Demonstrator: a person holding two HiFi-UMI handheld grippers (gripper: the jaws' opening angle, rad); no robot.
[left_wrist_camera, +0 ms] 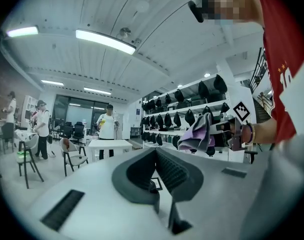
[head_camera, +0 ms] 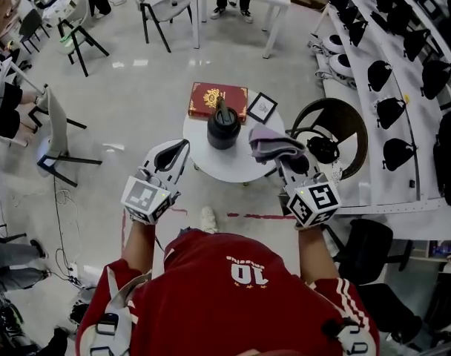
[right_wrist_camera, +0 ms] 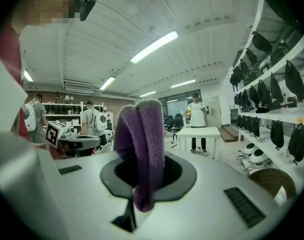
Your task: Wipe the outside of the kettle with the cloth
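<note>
**Head view.** The only readable writing is a white 10 on the person's red shirt [head_camera: 236,288]. The red book [head_camera: 218,100] shows a gold emblem whose lettering is too small to read. The print on the small framed card [head_camera: 262,107] cannot be made out either. Each gripper's cube carries black-and-white square markers.

The black kettle [head_camera: 223,127] stands upright on the round white table [head_camera: 211,167], just past the middle toward the far edge. The book lies at the far edge behind it, with the card to the book's right.

Both forearms reach forward side by side, cubes turned up. The left gripper [head_camera: 182,148] hangs over the table's near-left edge, apart from the kettle. The right gripper [head_camera: 291,162] is over the right edge. It holds the purple cloth [head_camera: 272,142], which is bunched just beside the kettle and does not touch it.

**Left gripper view.** The 2 dark jaws meet at their tips, with nothing between them. The camera looks level across the room. The right gripper, with the cloth and its marker cube, shows at right in front of shelves of black bags. Farther off, a person in a white shirt stands behind a white table.

**Right gripper view.** The jaws are clamped on the folded cloth, which rises above them and droops below. The left gripper and its marker cube show at left.
</note>
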